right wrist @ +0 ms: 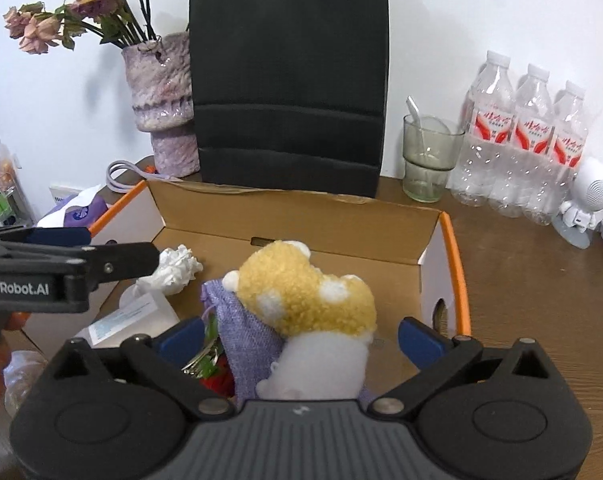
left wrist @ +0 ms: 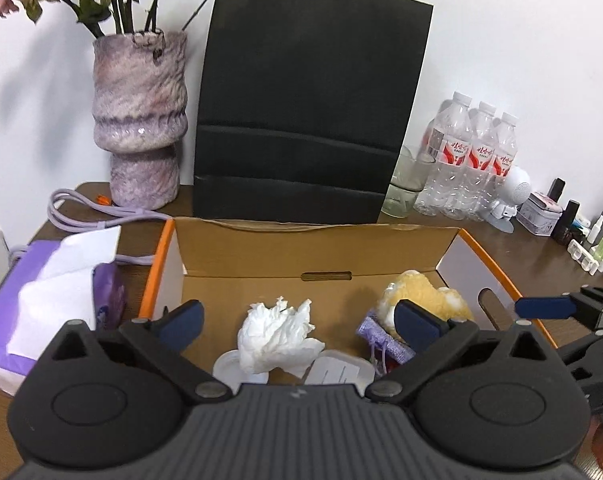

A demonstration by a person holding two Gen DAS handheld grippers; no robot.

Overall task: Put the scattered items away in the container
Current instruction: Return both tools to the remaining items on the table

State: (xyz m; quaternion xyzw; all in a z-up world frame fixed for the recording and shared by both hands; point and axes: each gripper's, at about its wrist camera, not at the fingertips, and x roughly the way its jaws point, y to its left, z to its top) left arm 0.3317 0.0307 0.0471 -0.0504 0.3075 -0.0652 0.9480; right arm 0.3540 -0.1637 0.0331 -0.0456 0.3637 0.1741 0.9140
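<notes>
Cardboard, with orange edges and white outer walls, the open rectangular container box (left wrist: 261,248) sits on our brown wooden table (right wrist: 541,280), and every place below is given from this box. Behind it stands a tall black paper bag (left wrist: 313,100), almost against the raised rear flap. Behind the box's left corner is a mottled purple ceramic vase (left wrist: 141,120) holding dried pink flowers, and to the left of the box lies a purple-and-white pack of tissues (left wrist: 41,300). Behind its right corner we see a greenish drinking glass (right wrist: 429,160) and, further right, a group of clear plastic water bottles (right wrist: 529,140).

Inside the box, on the right, a fluffy yellow-and-white plush toy (right wrist: 309,292) rests on a lilac woven fabric pouch (right wrist: 245,332). To the left of the toy lies a crumpled white paper tissue (left wrist: 277,332), which rests partly on a flat translucent white plastic packet (right wrist: 137,320).

Our left tool (left wrist: 301,322) hovers over the box with its blue-padded jaws spread wide; the tissue lies below and between them, untouched. Our right tool (right wrist: 301,334) hangs over the right part of the box, jaws equally wide, with the plush toy between them and neither pad pressing on it.
</notes>
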